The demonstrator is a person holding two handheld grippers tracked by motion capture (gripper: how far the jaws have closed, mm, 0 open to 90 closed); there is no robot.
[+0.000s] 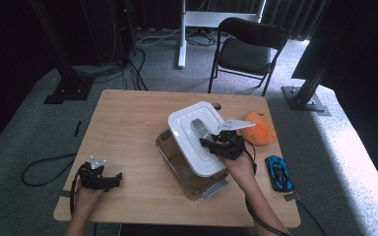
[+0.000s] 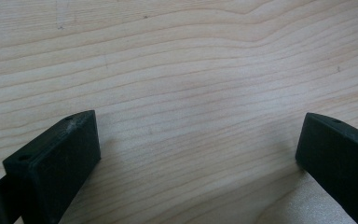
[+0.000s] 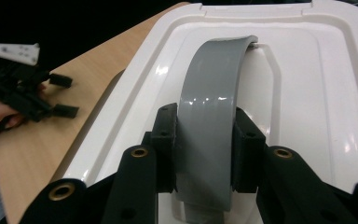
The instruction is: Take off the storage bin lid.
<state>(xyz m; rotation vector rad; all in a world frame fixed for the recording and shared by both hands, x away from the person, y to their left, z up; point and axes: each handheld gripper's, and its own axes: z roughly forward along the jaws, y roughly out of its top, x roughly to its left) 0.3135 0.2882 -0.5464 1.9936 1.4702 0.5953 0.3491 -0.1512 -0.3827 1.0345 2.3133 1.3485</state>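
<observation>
High view: the left gripper rests on the table near its left corner, jaws apart and empty. Right of it, the right gripper is clamped across the white lid's grey handle, the lid sitting askew over the clear bin, its long axis running away from the person

In the high view the room is dim, with black surroundings at 9 and 12 o'clock, while a bright, washed-out patch of light falls on the floor at 3 o'clock. The desk is evenly lit and its edges look slightly soft. In the left gripper view the wood grain is sharp; the near jaws are blurred and cast soft shadows at 6 o'clock. In the right gripper view small glare spots sit on the grey handle and the glossy white lid; the background at 10 o'clock is black.
</observation>
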